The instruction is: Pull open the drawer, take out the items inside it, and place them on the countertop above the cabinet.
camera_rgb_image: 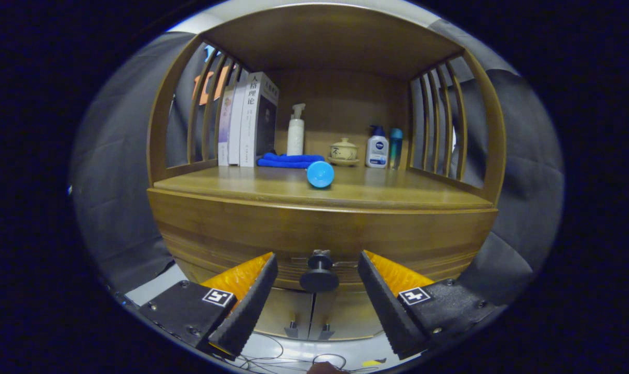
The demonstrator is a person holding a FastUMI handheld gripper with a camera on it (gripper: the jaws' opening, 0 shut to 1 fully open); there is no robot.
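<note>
brown wooden drawer (319, 236) is closed below the countertop (272, 187); its dark round knob (319, 279) sits between the gripper (318, 265) fingers, spread apart. closing off-centre risks slipping off the knob.

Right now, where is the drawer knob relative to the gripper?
In the gripper view, the knob sits on the closed drawer front, centred in the gap between the open gripper's fingers, below the countertop with the blue ball.

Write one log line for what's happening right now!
phase: reaching for drawer | gripper: open, fingers either side of drawer knob, not touching | drawer: shut | blue ball: on countertop
</note>
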